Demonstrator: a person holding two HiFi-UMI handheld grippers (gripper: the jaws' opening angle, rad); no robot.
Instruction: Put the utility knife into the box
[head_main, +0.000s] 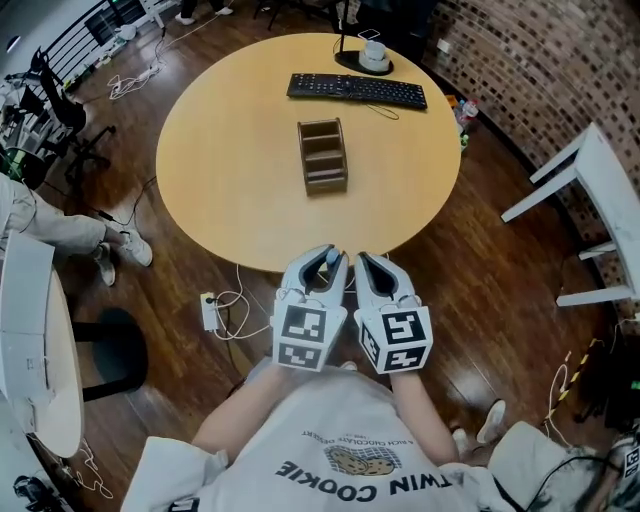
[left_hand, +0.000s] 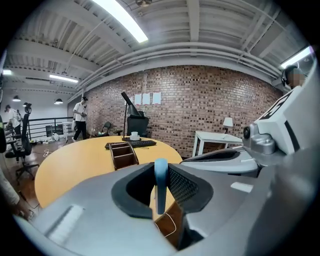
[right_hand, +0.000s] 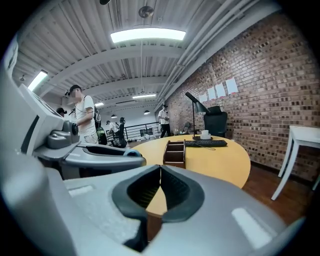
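The left gripper (head_main: 323, 264) is clamped on the light-blue, slim plastic utility knife (left_hand: 160, 184), which stands upright between its pads. The right gripper (head_main: 365, 263) sits just beside it on the right, pads closed together with nothing between them. Both grippers are at the near edge of the round, light wooden table (head_main: 230, 190). The dark-brown wooden compartmented box (head_main: 322, 155) stands near the table's middle (well apart from the knife). A black keyboard (head_main: 356, 90) lies at the far edge, beyond the box.
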